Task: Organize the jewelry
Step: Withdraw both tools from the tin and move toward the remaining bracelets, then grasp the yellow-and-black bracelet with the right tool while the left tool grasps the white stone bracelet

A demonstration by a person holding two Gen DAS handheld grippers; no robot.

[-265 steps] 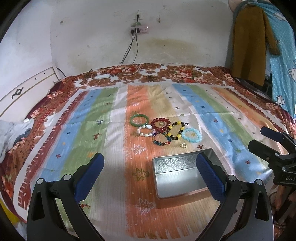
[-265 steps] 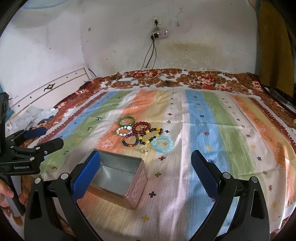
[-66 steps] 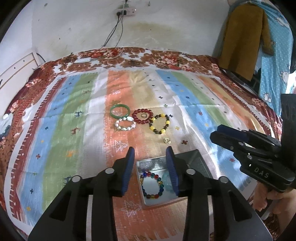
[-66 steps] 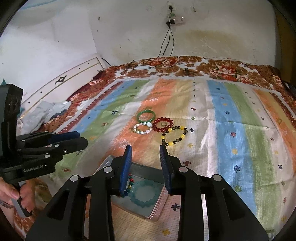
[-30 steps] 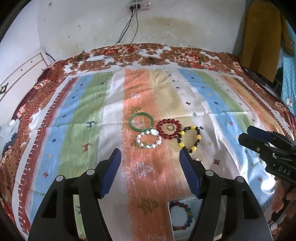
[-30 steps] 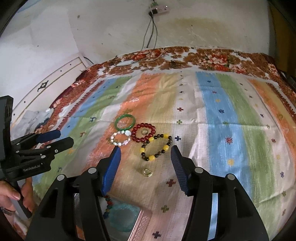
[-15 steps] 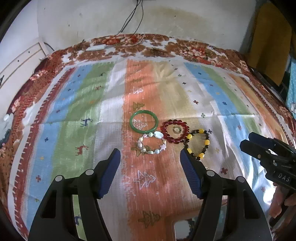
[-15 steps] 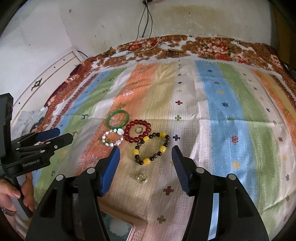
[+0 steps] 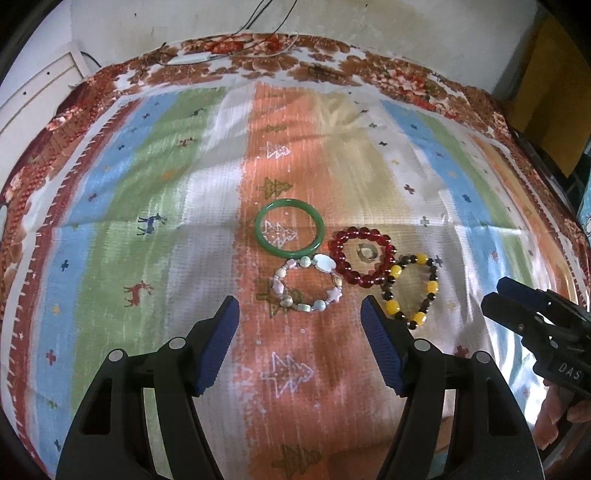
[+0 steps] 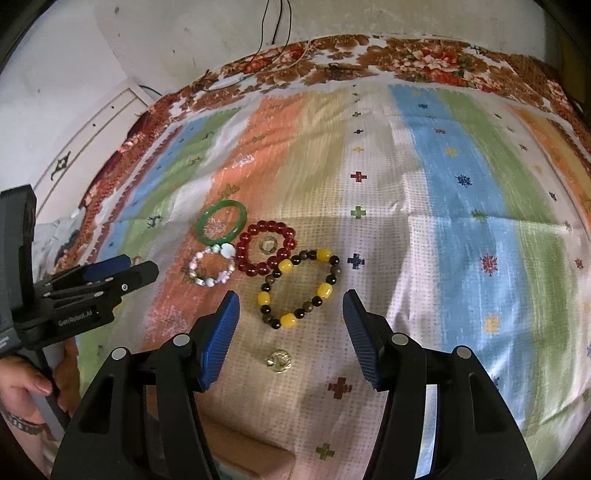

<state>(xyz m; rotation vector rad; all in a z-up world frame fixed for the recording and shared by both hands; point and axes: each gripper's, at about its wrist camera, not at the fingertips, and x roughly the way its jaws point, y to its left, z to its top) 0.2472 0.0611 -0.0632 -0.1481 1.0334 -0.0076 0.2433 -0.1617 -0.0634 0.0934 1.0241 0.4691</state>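
Four bracelets lie clustered on the striped blanket. In the left wrist view my left gripper is open and empty, just short of the pale shell-bead bracelet. Beyond it are the green bangle and the red bead bracelet, which has a small ring inside it. In the right wrist view my right gripper is open, and the yellow-and-black bead bracelet lies between its fingertips without touching them. A gold ring lies loose lower down between its fingers.
The blanket covers a bed against a white wall, with cables hanging at the far edge. A white headboard is on the left and a person's hand holds the left gripper's handle. The right gripper is at the right edge of the left wrist view.
Both grippers have come forward and down toward the bracelets, which now look larger and closer. The tin with two bracelets in it has slid out of the bottom of both views. The jaws stay open.
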